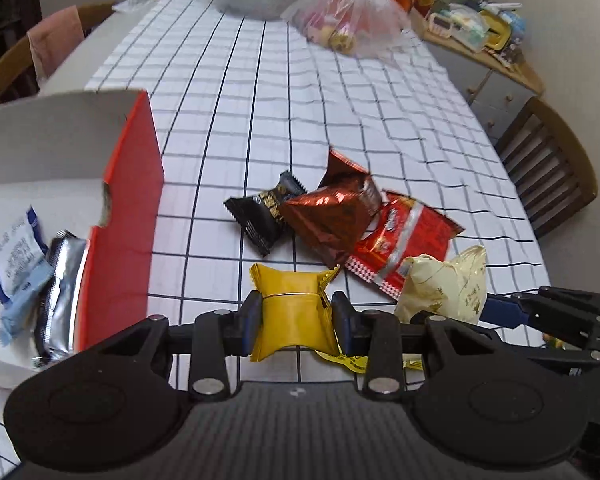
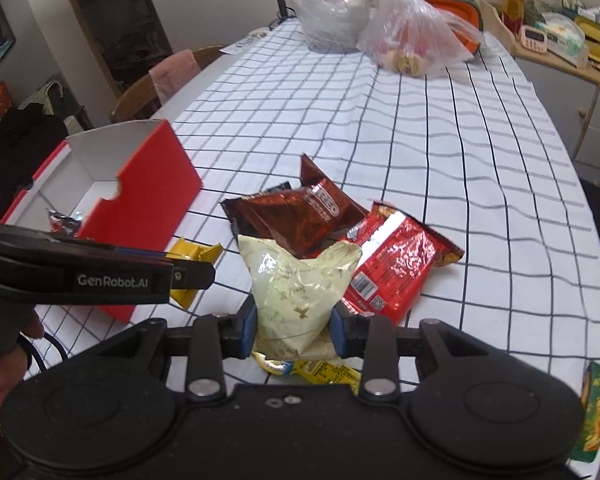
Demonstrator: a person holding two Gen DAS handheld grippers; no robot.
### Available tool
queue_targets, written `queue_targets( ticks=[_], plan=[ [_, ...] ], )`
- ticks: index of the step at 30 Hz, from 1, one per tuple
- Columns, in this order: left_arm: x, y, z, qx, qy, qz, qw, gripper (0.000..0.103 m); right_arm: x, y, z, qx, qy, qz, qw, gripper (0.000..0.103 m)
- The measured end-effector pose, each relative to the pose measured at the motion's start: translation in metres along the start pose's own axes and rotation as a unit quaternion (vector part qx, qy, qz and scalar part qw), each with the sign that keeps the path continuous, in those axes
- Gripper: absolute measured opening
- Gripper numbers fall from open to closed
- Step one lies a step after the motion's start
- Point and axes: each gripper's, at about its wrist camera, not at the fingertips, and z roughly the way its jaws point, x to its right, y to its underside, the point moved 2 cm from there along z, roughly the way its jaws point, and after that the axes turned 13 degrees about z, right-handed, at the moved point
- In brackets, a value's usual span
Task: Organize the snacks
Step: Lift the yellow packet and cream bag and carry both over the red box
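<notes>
Currently the left gripper [image 1: 293, 312] is clamped on the yellow packet [image 1: 294, 318], beside the red box [image 1: 136, 184]. The right gripper [image 2: 293, 330] pinches the cream packet [image 2: 296, 292], apparently just above the checked tablecloth [image 2: 440, 152], near the brown packet [image 2: 296, 220] and red packet [image 2: 396, 258].

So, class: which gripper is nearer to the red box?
Left. The left gripper, shut on the yellow snack, sits right beside the red box. The right gripper, shut on the cream packet, is farther off, beyond the left one.
</notes>
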Motion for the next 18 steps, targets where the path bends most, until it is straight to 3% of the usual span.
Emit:
queue_targets(
  ticks=[9, 18],
  plan=[
    [-0.016, -0.001, -0.045, 0.033, 0.0, 0.005, 0.9995, 0.037, -0.035, -0.011, -0.028, 0.014, -0.027, -0.029, 0.999, 0.034],
    [-0.058, 0.005, -0.078, 0.059, -0.012, -0.011, 0.9981, 0.037, -0.085, -0.02, -0.025, 0.018, -0.052, -0.045, 0.997, 0.034]
  ],
)
